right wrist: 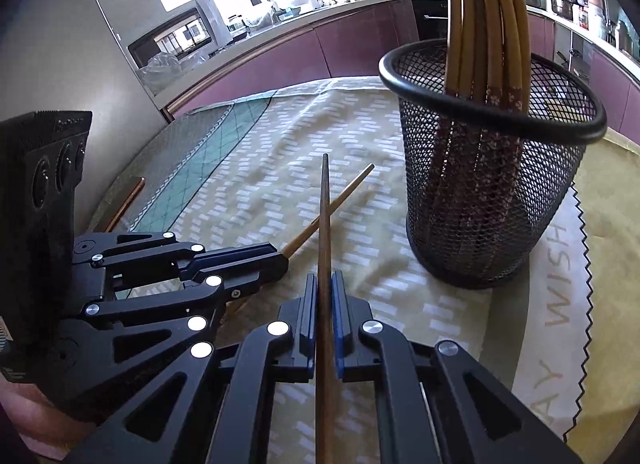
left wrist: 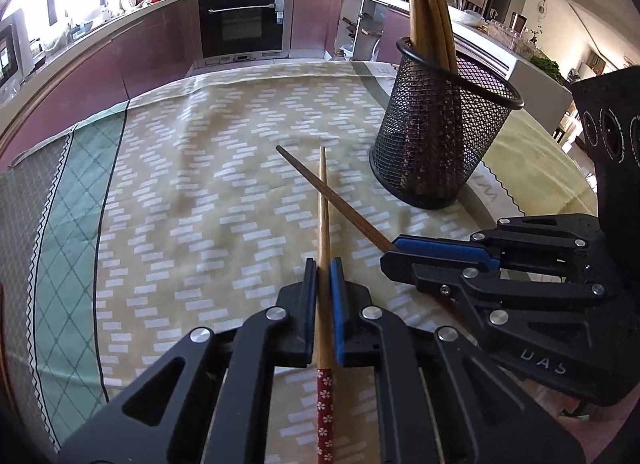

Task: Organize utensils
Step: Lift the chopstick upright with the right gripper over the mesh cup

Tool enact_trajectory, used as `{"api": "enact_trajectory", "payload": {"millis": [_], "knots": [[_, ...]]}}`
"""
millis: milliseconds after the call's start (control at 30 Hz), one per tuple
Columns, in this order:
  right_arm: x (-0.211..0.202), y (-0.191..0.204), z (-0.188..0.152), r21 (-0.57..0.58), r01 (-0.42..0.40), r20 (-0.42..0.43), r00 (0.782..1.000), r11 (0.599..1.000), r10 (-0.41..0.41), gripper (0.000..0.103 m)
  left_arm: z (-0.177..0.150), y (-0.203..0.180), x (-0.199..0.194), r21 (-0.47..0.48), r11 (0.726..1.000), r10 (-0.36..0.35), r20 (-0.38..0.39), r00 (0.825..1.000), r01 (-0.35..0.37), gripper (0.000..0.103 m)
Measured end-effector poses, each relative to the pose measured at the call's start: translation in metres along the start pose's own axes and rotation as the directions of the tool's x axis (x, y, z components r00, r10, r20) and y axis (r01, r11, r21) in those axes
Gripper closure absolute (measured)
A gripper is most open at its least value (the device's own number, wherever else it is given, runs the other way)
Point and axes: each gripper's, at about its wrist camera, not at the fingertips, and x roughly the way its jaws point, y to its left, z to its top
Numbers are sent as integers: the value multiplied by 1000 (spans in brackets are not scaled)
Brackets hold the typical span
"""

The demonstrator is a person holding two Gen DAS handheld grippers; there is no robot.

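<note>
Left wrist view: your left claw (left wrist: 323,264) clamps a chopstick (left wrist: 323,224); your right claw (right wrist: 324,280) clamps another chopstick (right wrist: 325,224) — tips crossed beside the mesh holder (left wrist: 440,136).

Smooth wooden chopsticks (left wrist: 323,224); black wire-mesh metal cup (left wrist: 440,136); matt woven cloth (left wrist: 200,192) on the bench; matt black plastic tools (left wrist: 323,276) with blue rubbery pads (left wrist: 336,304).

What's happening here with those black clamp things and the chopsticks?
A person is tidying chopsticks with two hand-held grippers. The left gripper is clamped on a light wooden chopstick with a red flowered end. The right gripper is clamped on a darker chopstick. The two sticks cross each other above the patterned tablecloth. Just beyond them stands a black mesh holder that already has several chopsticks standing in it, likely the destination.
</note>
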Motion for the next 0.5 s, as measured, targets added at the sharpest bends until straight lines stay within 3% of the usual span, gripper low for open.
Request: {"api": "enact_trajectory", "payload": {"millis": [500], "knots": [[-46,5,3,-38,-41,108,993,998,45,97,3,3,-34,-18,997,-78,65,995,80,95]]}}
